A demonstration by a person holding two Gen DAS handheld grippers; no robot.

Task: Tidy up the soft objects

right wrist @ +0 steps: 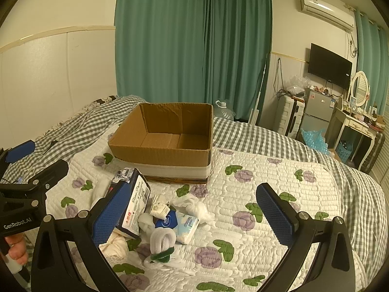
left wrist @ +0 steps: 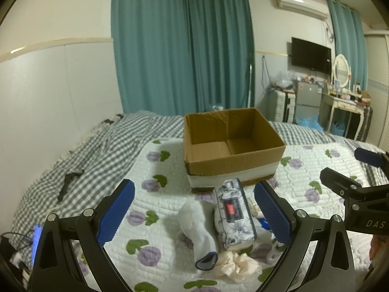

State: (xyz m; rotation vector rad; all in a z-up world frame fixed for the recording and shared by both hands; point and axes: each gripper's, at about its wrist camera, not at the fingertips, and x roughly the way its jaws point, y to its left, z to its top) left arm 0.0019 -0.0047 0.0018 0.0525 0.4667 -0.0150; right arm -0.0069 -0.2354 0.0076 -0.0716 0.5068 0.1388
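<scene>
- Clutter is the chief hazard: the floral-printed soft tissue pack (left wrist: pixel 234 215), the white sock with a dark blue cuff (left wrist: pixel 198 231) and the crumpled cream cloth (left wrist: pixel 237 264) lie touching one another on the white quilted bedspread with purple flowers (right wrist: pixel 243 182), so a closing pinch could drag two at once.
- Left hand-held gripper (left wrist: pixel 194 213): jaws spread fully apart, nothing between the pads, hanging above the pile and tilted down; the tissue pack sits off-centre toward the right pad and could be nudged rather than caught.
- Right hand-held gripper (right wrist: pixel 194 215): equally wide, holding nothing. From its view the small blue-and-white pocket tissue packet (right wrist: pixel 178 223) and the rolled white sock with a green band (right wrist: pixel 161 244) sit near the left pad; a squeeze may glance off them.
- Both tools are near each other over one heap, so they might collide.
- Empty brown cardboard box (right wrist: pixel 160 152) stands just beyond the pile; its thin walls could tip or slide on the soft bed if bumped.
- What seems a thin white wad (right wrist: pixel 194 206) may snag; it is hard to identify.
</scene>
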